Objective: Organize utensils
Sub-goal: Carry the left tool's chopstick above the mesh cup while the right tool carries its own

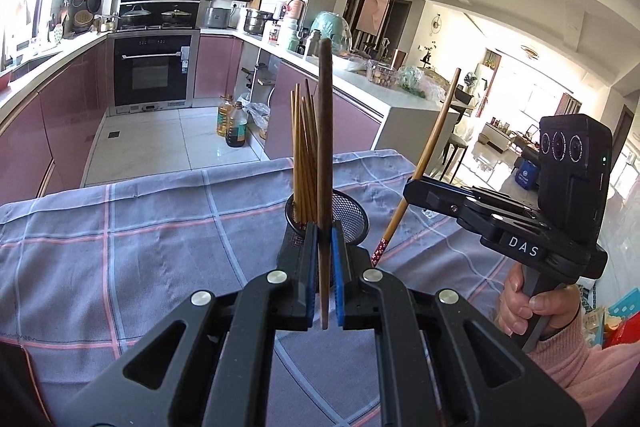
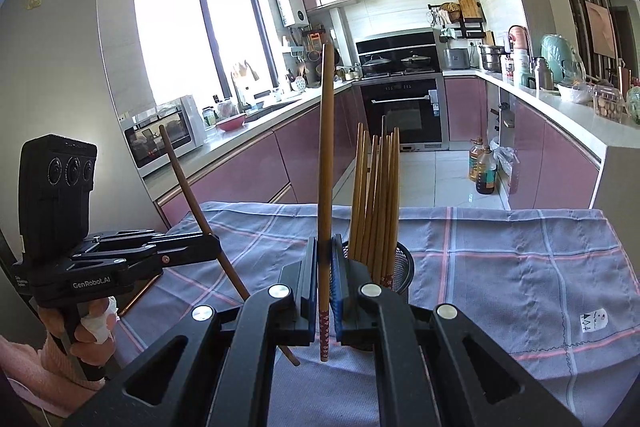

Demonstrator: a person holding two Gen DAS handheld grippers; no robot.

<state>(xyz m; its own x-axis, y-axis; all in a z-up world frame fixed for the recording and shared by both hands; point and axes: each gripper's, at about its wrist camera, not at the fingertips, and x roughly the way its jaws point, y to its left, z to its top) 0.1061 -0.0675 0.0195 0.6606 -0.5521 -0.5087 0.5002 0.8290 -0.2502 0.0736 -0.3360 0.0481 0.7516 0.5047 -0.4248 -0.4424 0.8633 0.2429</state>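
A black mesh holder [image 1: 349,214] [image 2: 403,266] stands on the checked cloth with several light wooden chopsticks [image 1: 303,155] [image 2: 376,195] upright in it. My left gripper [image 1: 324,231] [image 2: 216,247] is shut on a dark brown chopstick [image 1: 325,123] [image 2: 187,183], held nearly upright just in front of the holder. My right gripper [image 2: 324,243] [image 1: 413,187] is shut on a light brown chopstick [image 2: 326,147] [image 1: 437,131] whose red patterned end points down. It hangs to the right of the holder in the left wrist view. A hand grips each handle.
The grey-blue checked tablecloth [image 1: 140,227] [image 2: 500,247] covers the table, whose far edge drops to a tiled kitchen floor. Oil bottles [image 1: 234,125] [image 2: 485,169] stand on that floor by pink cabinets. Counters run along both sides.
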